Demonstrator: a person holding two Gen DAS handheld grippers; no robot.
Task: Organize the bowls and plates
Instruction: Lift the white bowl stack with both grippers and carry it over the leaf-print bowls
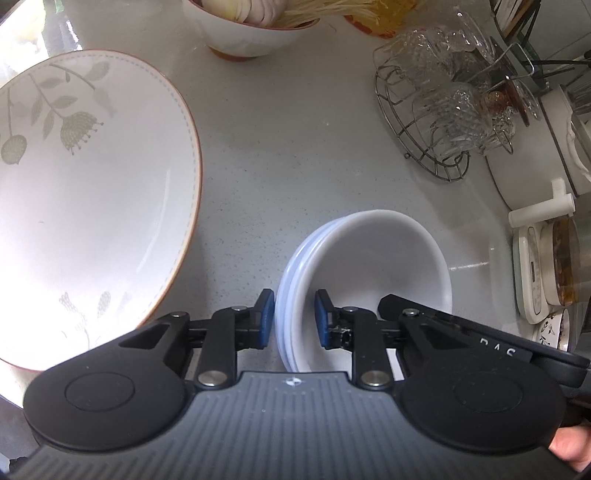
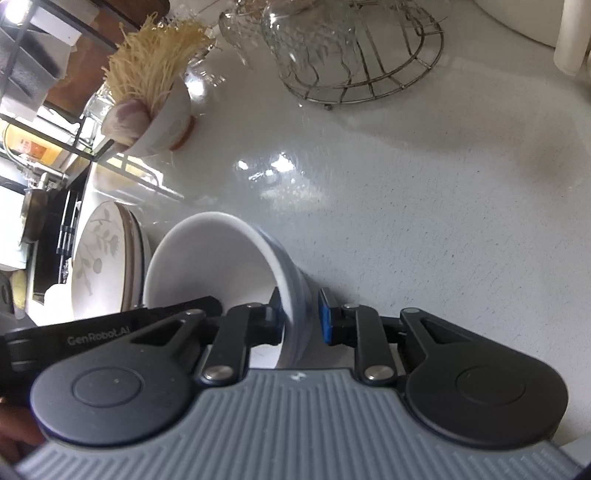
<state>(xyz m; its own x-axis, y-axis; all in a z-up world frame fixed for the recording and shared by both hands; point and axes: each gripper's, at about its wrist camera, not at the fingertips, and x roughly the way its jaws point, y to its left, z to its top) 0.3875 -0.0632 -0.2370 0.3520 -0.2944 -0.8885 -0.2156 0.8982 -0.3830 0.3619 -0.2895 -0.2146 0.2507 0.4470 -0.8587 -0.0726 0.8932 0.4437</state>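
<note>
A stack of nested white bowls stands on the pale counter. My left gripper straddles the stack's near-left rim, one blue pad outside and one inside, both pressed against the wall. In the right wrist view the same stack has my right gripper closed over its opposite rim, one pad inside and one just outside. The right gripper's black housing shows across the bowls in the left wrist view. A large leaf-patterned plate lies to the left of the stack; the plate lies on other plates.
A footed bowl of garlic and dried noodles stands at the back. A wire rack holding upturned glasses is at the back right. A white kitchen scale and a jar crowd the right edge. A hand grips the tool.
</note>
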